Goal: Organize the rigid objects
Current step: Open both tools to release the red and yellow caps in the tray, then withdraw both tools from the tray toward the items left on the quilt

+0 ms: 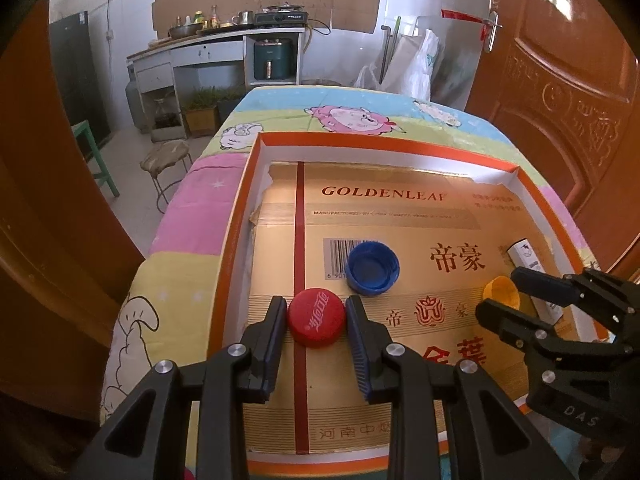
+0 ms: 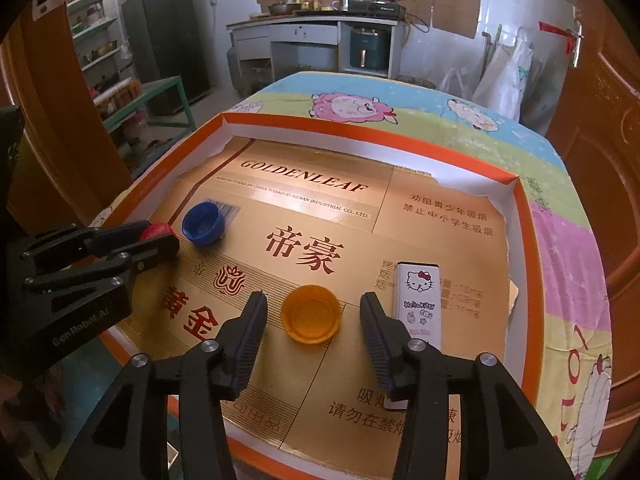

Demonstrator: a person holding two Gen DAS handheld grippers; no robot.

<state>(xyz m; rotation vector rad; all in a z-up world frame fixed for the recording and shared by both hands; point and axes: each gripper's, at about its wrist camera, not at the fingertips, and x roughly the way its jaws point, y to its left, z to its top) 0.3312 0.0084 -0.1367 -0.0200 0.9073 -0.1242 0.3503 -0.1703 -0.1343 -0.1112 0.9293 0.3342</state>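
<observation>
Inside the orange-rimmed tray (image 1: 240, 216), on its gold cardboard liner (image 2: 360, 216), the red cap (image 1: 316, 317) sits top up between the fingers of the left claw (image 1: 316, 320), and both pads press its sides, so that claw is clamped on it. From the red cap, the blue cap (image 1: 373, 267) lies at about 1 o'clock, just beside it, hollow side up and free of any claw. Further right, the orange cap (image 2: 311, 313) rests hollow side up on the liner, centred between the fingers of the right claw (image 2: 312, 312); bare gold shows on either side of it, so the pads stand clear and that claw is open around it without gripping. At about 2 o'clock from the orange cap, just past the right finger, a white Hello Kitty box (image 2: 418, 300) lies flat, its long side running away from the camera, close to the tray's right wall.
</observation>
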